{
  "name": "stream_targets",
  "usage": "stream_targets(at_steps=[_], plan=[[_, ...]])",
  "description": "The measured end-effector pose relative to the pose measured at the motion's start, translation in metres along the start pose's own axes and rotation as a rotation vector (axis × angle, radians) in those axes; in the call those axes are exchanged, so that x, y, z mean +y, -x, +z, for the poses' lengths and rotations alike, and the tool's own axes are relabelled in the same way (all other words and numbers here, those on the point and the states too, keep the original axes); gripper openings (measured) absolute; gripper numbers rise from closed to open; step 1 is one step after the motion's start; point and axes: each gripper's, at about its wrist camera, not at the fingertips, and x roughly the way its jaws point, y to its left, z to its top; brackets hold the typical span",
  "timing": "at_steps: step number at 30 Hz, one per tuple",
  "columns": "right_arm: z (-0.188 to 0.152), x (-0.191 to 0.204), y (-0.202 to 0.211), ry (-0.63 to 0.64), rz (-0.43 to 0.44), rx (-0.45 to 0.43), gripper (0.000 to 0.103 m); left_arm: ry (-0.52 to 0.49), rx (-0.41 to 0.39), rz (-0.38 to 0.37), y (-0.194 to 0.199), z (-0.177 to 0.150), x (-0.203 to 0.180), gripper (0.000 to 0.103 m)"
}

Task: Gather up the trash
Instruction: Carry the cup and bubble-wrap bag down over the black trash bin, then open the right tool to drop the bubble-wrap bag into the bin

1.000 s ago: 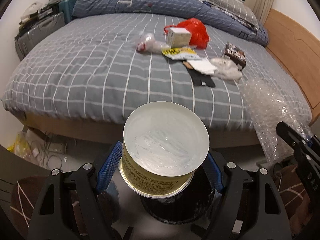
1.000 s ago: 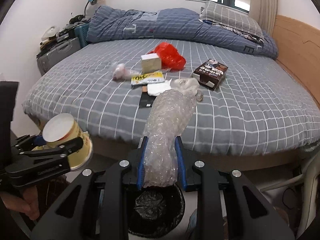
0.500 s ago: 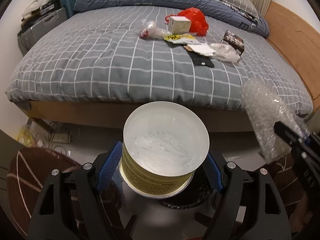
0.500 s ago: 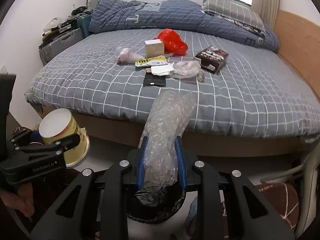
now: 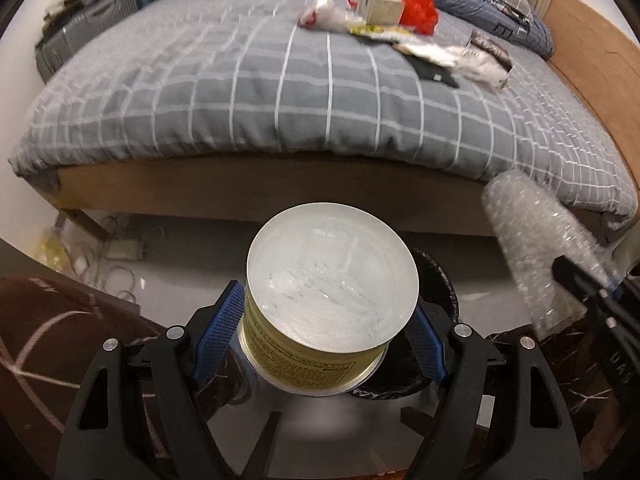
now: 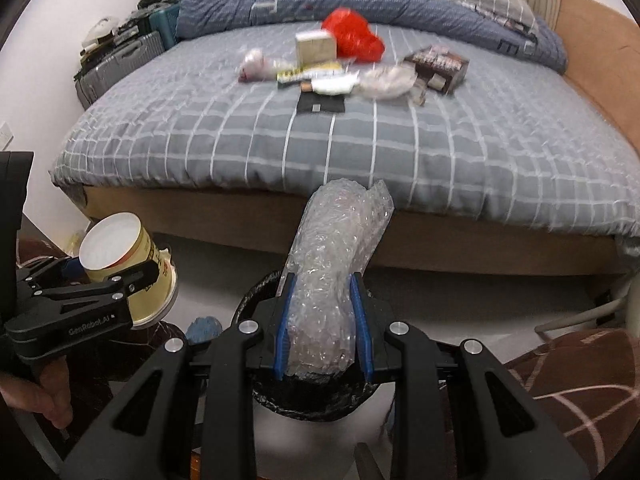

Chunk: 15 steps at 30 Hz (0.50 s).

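My left gripper [image 5: 320,328] is shut on a yellow paper cup [image 5: 328,280], upside down with its white base toward the camera. It hangs just above the black-lined trash bin [image 5: 440,280] on the floor. My right gripper [image 6: 322,324] is shut on a roll of bubble wrap [image 6: 336,256], held right over the same bin [image 6: 264,280]. The cup [image 6: 116,248] and left gripper [image 6: 92,280] show at the left of the right wrist view. The bubble wrap [image 5: 532,240] shows at the right of the left wrist view.
The grey checked bed [image 6: 360,132] stands just beyond the bin. On it lie a red bag [image 6: 352,36], a small box [image 6: 314,44], a dark packet [image 6: 438,66], wrappers and a black card [image 6: 322,102]. Brown rugs [image 5: 48,332] flank the bin. Suitcases [image 6: 116,64] stand far left.
Both grippers have dropped lower and tilted down toward the bin, away from the bed. The cup and the bubble wrap stay gripped.
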Motion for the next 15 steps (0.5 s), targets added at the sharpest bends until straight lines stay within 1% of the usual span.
stream_targets(at_steps=[2,3,6,8,11,15], plan=[[-0.002,0.001,-0.017,0.004,-0.004,0.031,0.026,-0.008,0.010,0.001,-0.013,0.000,0.000,0.075],[-0.003,0.001,-0.025,0.004,-0.004,0.045,0.025,-0.017,0.020,0.015,-0.021,0.001,-0.001,0.075],[-0.006,0.002,-0.047,0.000,0.007,0.096,0.026,-0.024,0.040,0.012,-0.037,0.002,-0.003,0.075],[-0.008,0.004,-0.057,0.011,-0.004,0.112,0.025,-0.032,0.060,0.027,-0.048,-0.001,-0.004,0.075],[-0.013,0.003,-0.076,0.005,-0.009,0.160,0.026,-0.005,0.112,0.024,-0.068,-0.004,0.000,0.075],[-0.016,0.007,-0.093,0.021,-0.003,0.195,0.025,0.011,0.144,0.035,-0.086,-0.005,0.005,0.075]])
